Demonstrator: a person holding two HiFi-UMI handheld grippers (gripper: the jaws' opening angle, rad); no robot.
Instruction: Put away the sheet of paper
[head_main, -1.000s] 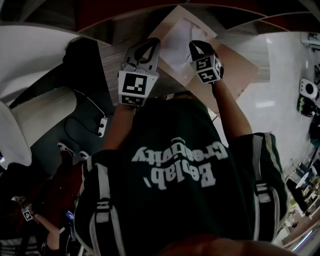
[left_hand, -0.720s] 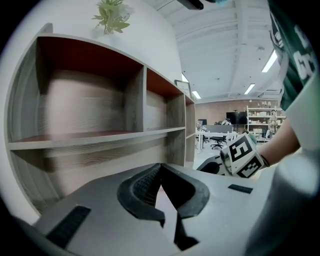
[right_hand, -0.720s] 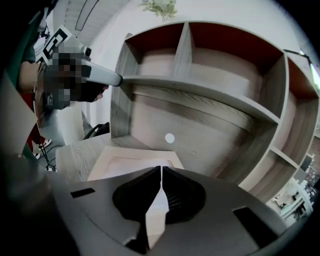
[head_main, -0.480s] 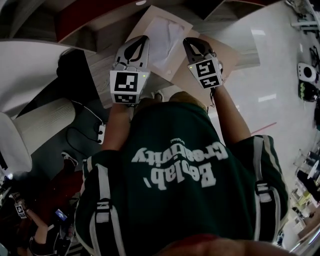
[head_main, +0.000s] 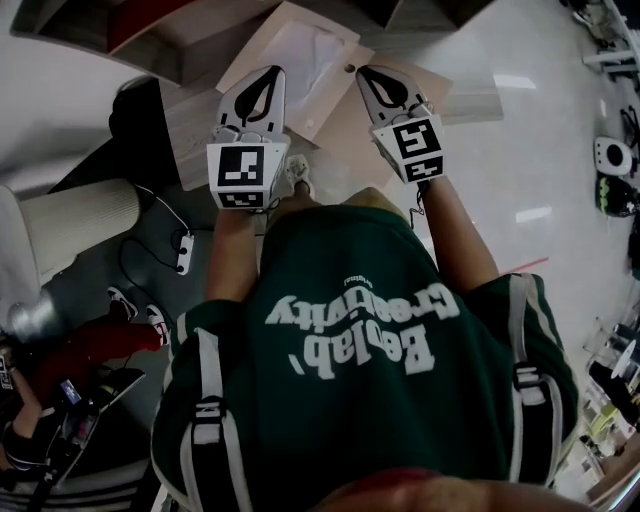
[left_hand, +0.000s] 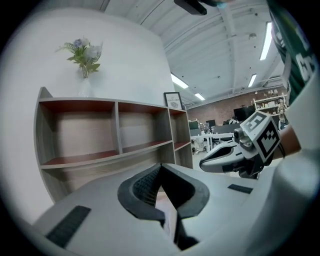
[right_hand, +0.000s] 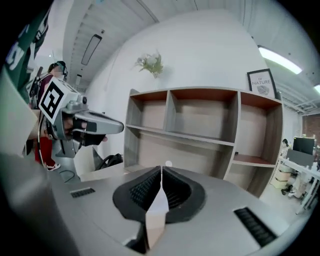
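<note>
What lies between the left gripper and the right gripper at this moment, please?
The sheet of paper spans that gap in the head view; the left gripper and right gripper each clamp an edge of it.

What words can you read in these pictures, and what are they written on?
"Creativity": on the person's green shirt, upside down.
"Beolab": on the shirt too, my best reading.
Tiny word beside "Creativity": too small to read.
"NATURE": on the framed picture; the small line above it is unreadable.
Square markers on the left gripper and right gripper: patterns, no words.
</note>
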